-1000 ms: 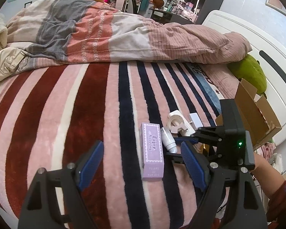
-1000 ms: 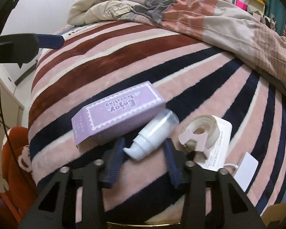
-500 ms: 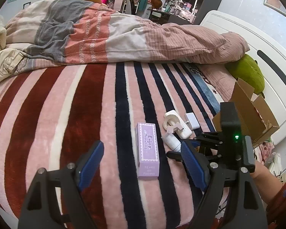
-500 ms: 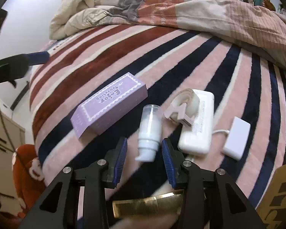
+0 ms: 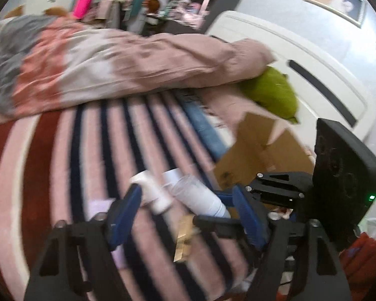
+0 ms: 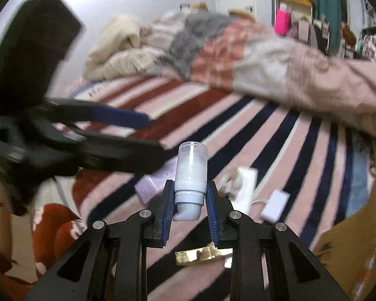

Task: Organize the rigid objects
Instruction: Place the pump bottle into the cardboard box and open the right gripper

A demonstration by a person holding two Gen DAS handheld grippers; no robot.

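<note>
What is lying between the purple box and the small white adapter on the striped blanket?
In the right wrist view, a white rectangular charger block carrying a beige tape dispenser lies between them.

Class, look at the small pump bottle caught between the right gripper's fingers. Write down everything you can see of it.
The pump bottle is small, white and plastic-looking, with a clear cap over its far end and a spout near the camera. It points away along the fingers, lifted clear of the striped blanket. The right gripper is shut on its ribbed collar, one blue pad on each side; nothing else touches it. The left wrist view shows it blurred.
</note>
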